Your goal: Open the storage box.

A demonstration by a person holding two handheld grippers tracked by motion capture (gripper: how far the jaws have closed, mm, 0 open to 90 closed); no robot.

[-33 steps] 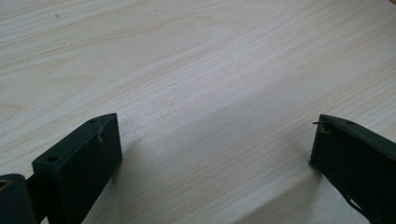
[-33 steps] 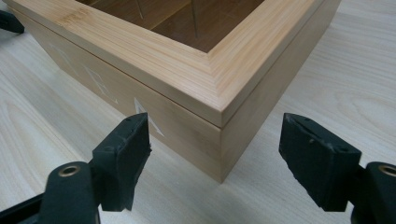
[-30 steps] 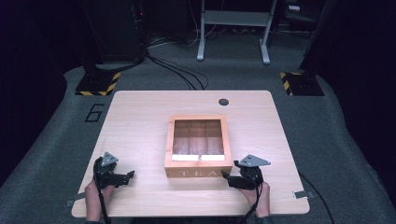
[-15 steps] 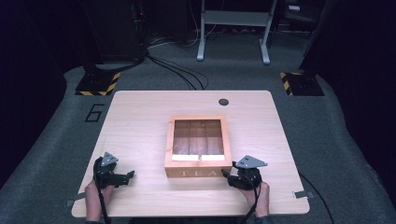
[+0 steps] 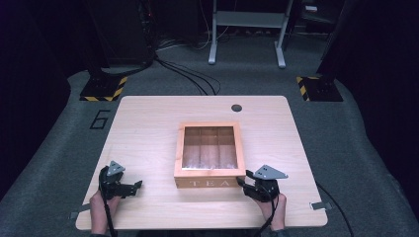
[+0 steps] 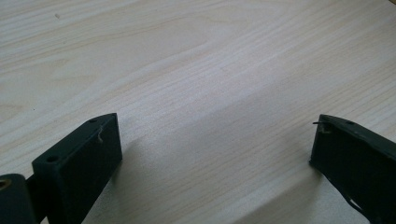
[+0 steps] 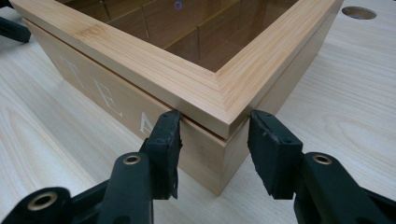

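The wooden tea box (image 5: 209,155) stood at the middle of the table (image 5: 148,128), its lettered front facing the person and its glazed lid down. The right gripper (image 7: 212,140) was at the box's near right corner, its jaws straddling that corner at the lid seam; they had just been closing, with the corner between them. The left pad (image 7: 166,135) lay against the lettered front; the right pad appeared just clear of the side wall, so no firm clamp was judged yet. The left gripper (image 5: 129,186) rested on the table well to the left of the box, jaws wide apart over bare wood.

Assessment: the box looked rigid and moderately heavy, its smooth finish likely slippery. The window pane was judged fragile. Purchase should be taken on the lid's wooden frame edge, never the pane.
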